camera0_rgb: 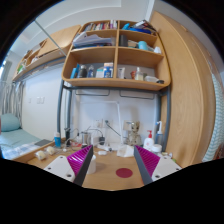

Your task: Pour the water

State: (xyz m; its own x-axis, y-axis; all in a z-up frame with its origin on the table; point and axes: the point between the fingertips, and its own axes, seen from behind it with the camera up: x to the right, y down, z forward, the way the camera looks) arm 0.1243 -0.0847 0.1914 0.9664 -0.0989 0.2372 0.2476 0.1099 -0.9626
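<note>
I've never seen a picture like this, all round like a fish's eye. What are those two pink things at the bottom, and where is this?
The camera rides on a hand-held gripper, a tool with two fingers that a person carries. The pink things are soft pads on those fingers. The fingers stand open and hold nothing. Ahead lies a wooden desk with a dark red round spot on it and small items at the back, too small to name. Above hangs a wooden shelf filled with bottles and boxes.
</note>
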